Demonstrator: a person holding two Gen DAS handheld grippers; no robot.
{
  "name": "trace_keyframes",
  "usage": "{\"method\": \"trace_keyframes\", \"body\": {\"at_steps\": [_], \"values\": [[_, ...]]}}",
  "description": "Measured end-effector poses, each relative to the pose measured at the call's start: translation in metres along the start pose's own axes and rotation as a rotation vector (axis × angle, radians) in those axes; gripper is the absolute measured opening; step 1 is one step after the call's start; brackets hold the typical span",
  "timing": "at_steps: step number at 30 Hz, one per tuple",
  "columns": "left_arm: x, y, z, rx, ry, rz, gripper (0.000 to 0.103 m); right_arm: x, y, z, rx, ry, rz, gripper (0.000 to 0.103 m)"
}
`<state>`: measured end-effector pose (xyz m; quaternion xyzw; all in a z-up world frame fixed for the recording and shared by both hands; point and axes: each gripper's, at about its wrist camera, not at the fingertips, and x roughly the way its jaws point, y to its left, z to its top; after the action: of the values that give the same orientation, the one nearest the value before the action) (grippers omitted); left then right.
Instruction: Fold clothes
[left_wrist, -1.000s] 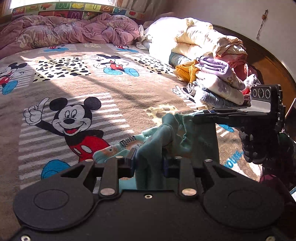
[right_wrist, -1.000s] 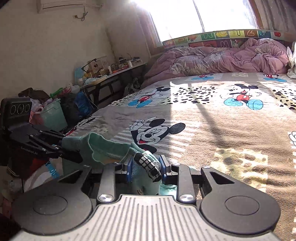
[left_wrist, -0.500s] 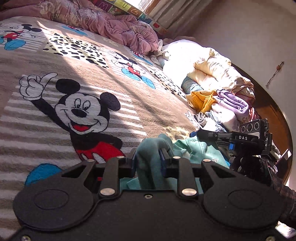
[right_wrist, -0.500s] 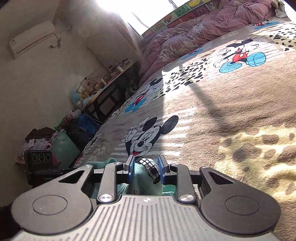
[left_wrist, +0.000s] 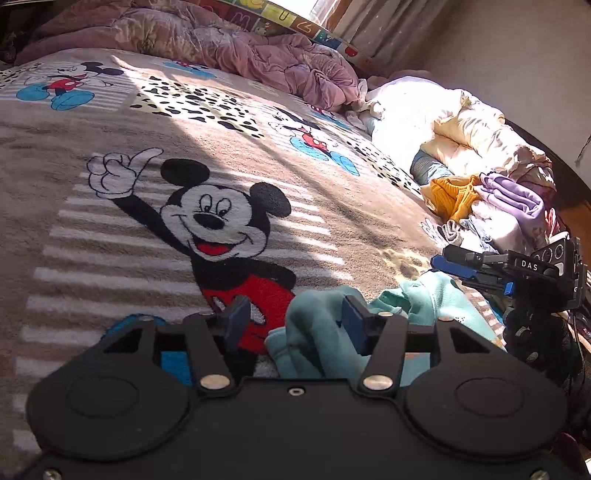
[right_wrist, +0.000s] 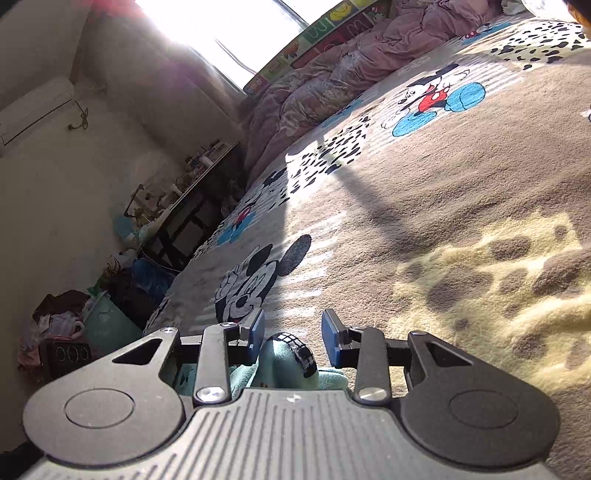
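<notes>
A teal garment (left_wrist: 317, 343) lies bunched on the Mickey Mouse blanket (left_wrist: 184, 155) at the bed's near edge. My left gripper (left_wrist: 293, 321) is open, its jaws spread, with a fold of the teal cloth lying against the right finger (left_wrist: 352, 317). My right gripper (right_wrist: 293, 334) is open too, with the garment's teal fold and black checked trim (right_wrist: 299, 350) lying loose between its jaws. The right gripper also shows in the left wrist view (left_wrist: 458, 264), just right of the garment. The left gripper's body shows in the right wrist view (right_wrist: 70, 354) at the lower left.
A heap of unfolded clothes (left_wrist: 498, 199) and pale bedding (left_wrist: 436, 122) lies at the bed's right side. A crumpled pink quilt (left_wrist: 221, 44) runs along the far edge. A cluttered desk (right_wrist: 184, 192) and a green bin (right_wrist: 107, 325) stand beside the bed.
Both grippers have opened and let go of the teal garment, which has dropped onto the blanket. Both have lowered and tilted toward the bed.
</notes>
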<state>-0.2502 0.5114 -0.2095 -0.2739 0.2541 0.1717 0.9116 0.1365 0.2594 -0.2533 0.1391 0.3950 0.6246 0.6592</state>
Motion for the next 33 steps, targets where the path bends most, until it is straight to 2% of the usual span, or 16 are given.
{"method": "trace_keyframes", "body": {"at_steps": [4,8,10,12,15,17,22,25,27,30,32,33], "values": [[-0.044,-0.031,0.001,0.160,-0.066,0.074,0.058,-0.052,0.040,-0.011,-0.225,-0.083,-0.049,0.039],[-0.058,-0.075,-0.023,0.322,-0.061,-0.001,0.058,-0.089,0.079,-0.058,-0.484,-0.121,-0.032,0.039],[-0.052,-0.096,-0.042,0.414,-0.039,-0.028,0.058,-0.093,0.087,-0.082,-0.542,-0.127,-0.012,0.037],[-0.041,-0.105,-0.057,0.481,-0.022,-0.018,0.058,-0.084,0.083,-0.095,-0.536,-0.100,-0.020,0.037],[-0.018,-0.097,-0.077,0.481,0.046,-0.013,0.057,-0.069,0.074,-0.109,-0.520,-0.048,-0.060,0.037],[-0.009,-0.092,-0.092,0.502,0.056,-0.001,0.058,-0.060,0.066,-0.110,-0.482,0.003,-0.060,0.039],[-0.003,-0.082,-0.102,0.492,0.012,-0.015,0.060,-0.051,0.057,-0.112,-0.447,0.037,-0.045,0.039],[-0.004,-0.089,-0.101,0.519,0.023,-0.003,0.060,-0.052,0.060,-0.115,-0.456,0.051,-0.050,0.039],[-0.009,-0.091,-0.093,0.525,0.057,-0.018,0.060,-0.058,0.066,-0.113,-0.485,0.053,-0.048,0.039],[-0.025,-0.095,-0.076,0.535,-0.009,0.013,0.060,-0.066,0.086,-0.107,-0.623,0.020,-0.080,0.041],[-0.027,-0.094,-0.065,0.517,-0.053,0.022,0.060,-0.061,0.098,-0.097,-0.709,0.003,-0.103,0.051],[-0.025,-0.094,-0.061,0.519,-0.075,0.035,0.060,-0.056,0.101,-0.091,-0.735,-0.006,-0.111,0.053]]}}
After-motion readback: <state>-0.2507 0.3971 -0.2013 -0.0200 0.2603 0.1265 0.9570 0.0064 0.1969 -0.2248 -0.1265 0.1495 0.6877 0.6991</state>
